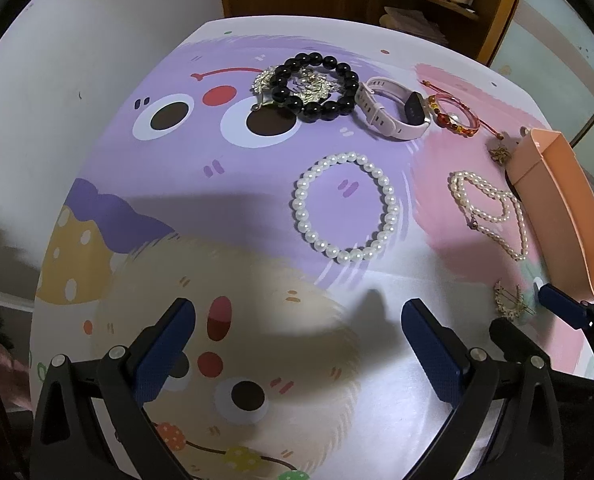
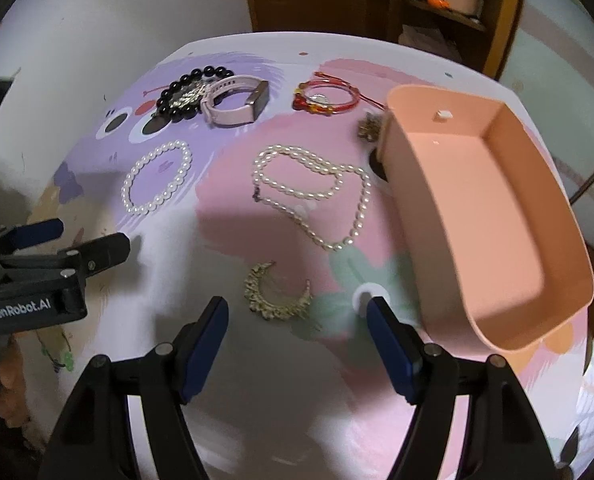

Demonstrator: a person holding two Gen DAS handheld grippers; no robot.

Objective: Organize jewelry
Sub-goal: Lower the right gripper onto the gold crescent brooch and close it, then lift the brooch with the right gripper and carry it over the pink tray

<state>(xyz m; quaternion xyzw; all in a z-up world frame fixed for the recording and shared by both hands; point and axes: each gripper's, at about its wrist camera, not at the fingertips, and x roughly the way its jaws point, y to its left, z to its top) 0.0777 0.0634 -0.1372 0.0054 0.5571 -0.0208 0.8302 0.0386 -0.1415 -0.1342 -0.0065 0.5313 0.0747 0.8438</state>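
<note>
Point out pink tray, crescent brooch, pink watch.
pink tray [image 2: 493, 216], right wrist view, bare inside floor.
crescent brooch [image 2: 259, 294], right wrist view, gold lower-left curve.
pink watch [image 1: 379, 114], left wrist view, strap near the buckle.

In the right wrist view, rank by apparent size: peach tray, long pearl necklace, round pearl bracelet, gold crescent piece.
1. Peach tray, though nearest the camera.
2. Long pearl necklace.
3. Round pearl bracelet and gold crescent piece: too close to rank; the crescent lies nearer.
</note>
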